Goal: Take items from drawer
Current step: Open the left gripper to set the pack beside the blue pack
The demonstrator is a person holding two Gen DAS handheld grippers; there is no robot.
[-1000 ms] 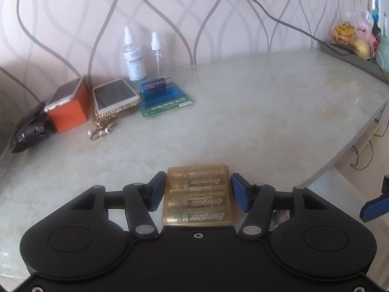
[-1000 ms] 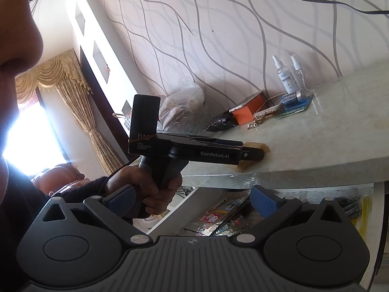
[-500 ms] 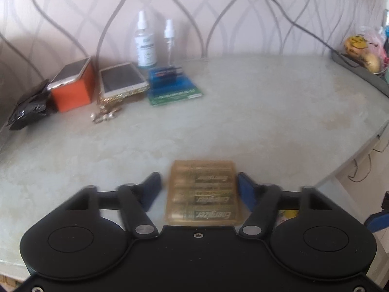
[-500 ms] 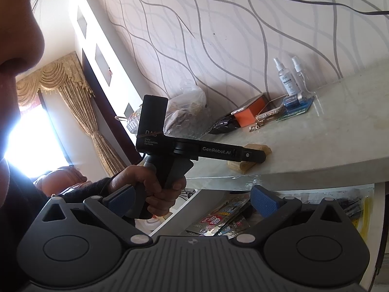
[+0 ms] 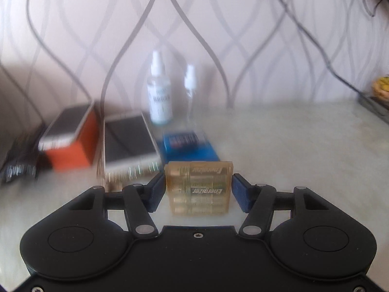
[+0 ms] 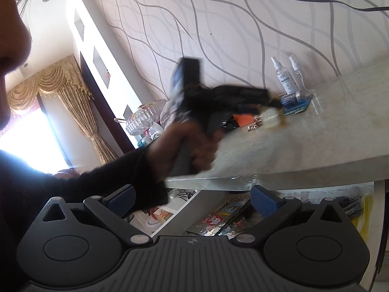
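An amber clear case of Energizer batteries (image 5: 199, 189) sits between the blue pads of my left gripper (image 5: 197, 182), which is shut on it and holds it just above the marble countertop (image 5: 304, 158). In the right wrist view the left gripper (image 6: 274, 108) is blurred, held by a person's hand (image 6: 184, 146), with the case (image 6: 271, 119) at its tip. My right gripper (image 6: 192, 194) is open with nothing between its fingers. It hovers level in front of the open drawer (image 6: 378, 219), where shiny packets (image 6: 218, 221) lie.
Along the wall stand two spray bottles (image 5: 159, 97), a blue battery pack (image 5: 187, 146), a phone on a gold case (image 5: 128, 141), an orange box (image 5: 70, 153) with a phone on top, and a black item (image 5: 19, 160). Bare counter stretches to the right.
The left gripper has carried the battery case forward across the counter, close up to the blue pack and phone. The right gripper has stayed where it was.
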